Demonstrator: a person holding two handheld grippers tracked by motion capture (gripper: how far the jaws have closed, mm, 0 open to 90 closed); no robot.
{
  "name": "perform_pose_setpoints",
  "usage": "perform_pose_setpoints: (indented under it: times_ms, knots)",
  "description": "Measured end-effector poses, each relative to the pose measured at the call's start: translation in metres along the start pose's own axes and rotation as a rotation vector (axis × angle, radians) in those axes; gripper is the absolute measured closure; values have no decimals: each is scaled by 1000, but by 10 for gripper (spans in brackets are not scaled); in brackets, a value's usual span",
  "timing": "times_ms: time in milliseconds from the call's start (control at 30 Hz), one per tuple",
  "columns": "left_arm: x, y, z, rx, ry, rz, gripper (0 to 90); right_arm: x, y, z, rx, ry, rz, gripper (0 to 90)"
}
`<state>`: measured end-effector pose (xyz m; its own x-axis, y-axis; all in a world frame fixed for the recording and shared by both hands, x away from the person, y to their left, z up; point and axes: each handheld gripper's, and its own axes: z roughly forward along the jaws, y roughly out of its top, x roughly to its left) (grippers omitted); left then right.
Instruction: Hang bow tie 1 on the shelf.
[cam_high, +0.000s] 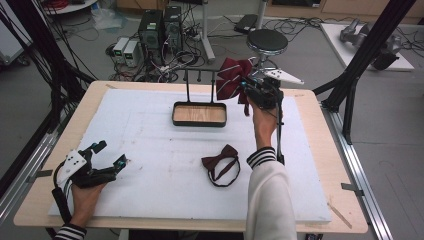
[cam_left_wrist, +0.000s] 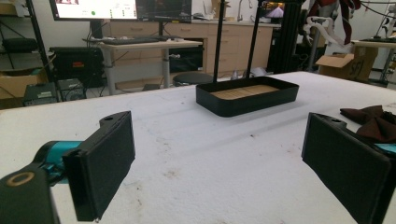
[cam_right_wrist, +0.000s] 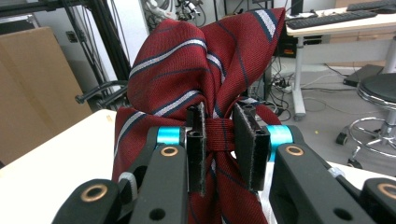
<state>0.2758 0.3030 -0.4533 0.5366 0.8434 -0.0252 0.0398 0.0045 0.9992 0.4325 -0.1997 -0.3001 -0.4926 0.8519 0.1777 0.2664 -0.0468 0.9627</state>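
Right gripper (cam_right_wrist: 219, 140) pinched striped bow tie (cam_right_wrist: 205, 60) at its knot, held aloft by rack (cam_high: 200, 75) behind tray (cam_high: 199, 121) — likely hanging step. Next: hook strap on peg (hard to see). Left gripper (cam_left_wrist: 219, 163) idle, jaws spread; plain bow tie (cam_high: 220, 162) waited on table (cam_high: 150, 150).

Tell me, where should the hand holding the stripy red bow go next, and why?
Probably a little left toward the black hook stand, since the right gripper pinches the red striped fabric bow tie at its knot, held up beside that stand's hooks.
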Motion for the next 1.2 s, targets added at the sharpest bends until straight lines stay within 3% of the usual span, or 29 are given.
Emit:
perform_pose_setpoints:
  times_ms: [700,1200]
  knots:
    - [1,0,0,0,-3,-10,100,19,5,38,-18,63,-9,755]
    - [1,0,0,-1,-2,-13,100,23,-4,56,58,126,15,754]
